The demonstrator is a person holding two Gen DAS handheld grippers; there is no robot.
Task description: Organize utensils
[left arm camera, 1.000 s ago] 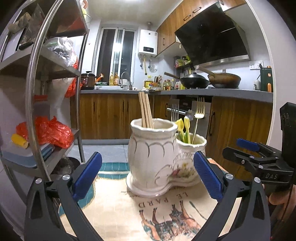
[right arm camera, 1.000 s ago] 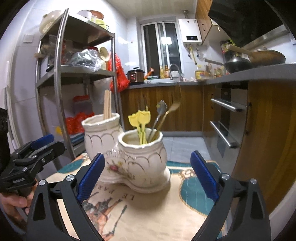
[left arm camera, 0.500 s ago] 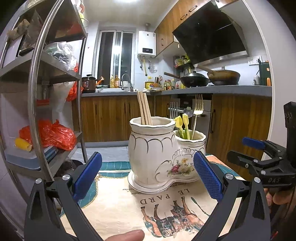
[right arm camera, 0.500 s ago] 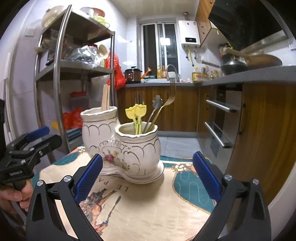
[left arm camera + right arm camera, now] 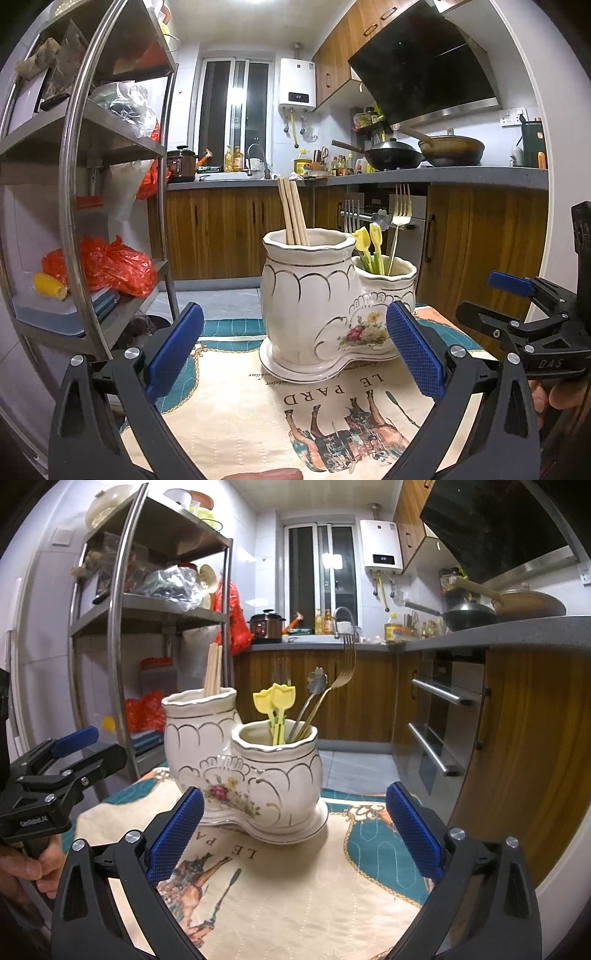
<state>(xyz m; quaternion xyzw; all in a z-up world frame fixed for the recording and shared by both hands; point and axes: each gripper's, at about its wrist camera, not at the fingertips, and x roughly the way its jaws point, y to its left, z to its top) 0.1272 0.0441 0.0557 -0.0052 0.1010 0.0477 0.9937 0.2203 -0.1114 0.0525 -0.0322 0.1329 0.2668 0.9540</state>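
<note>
Utensils are standing in a white holder [image 5: 325,306] with two cups, which is sitting on a printed cloth [image 5: 258,413]. From the left wrist view, the holder is lying straight ahead of the left tongs [image 5: 295,347], a little past the blue pads and between them. The tongs are spread wide and holding nothing. Chopsticks [image 5: 293,212] are standing in the tall near cup, long way up and down, tips leaning a bit left. A fork [image 5: 397,225] and yellow picks [image 5: 369,243] are poking up from the small cup behind it to the right.

From the right wrist view, the right tongs [image 5: 293,830] are spread wide and empty too. The small cup is nearer this side, so I am thinking the right hand is closer to the fork [image 5: 334,686], spoon [image 5: 310,698] and picks [image 5: 275,709]. Fork and spoon are leaning up and to the right. The left tongs are waiting at the left edge
</note>
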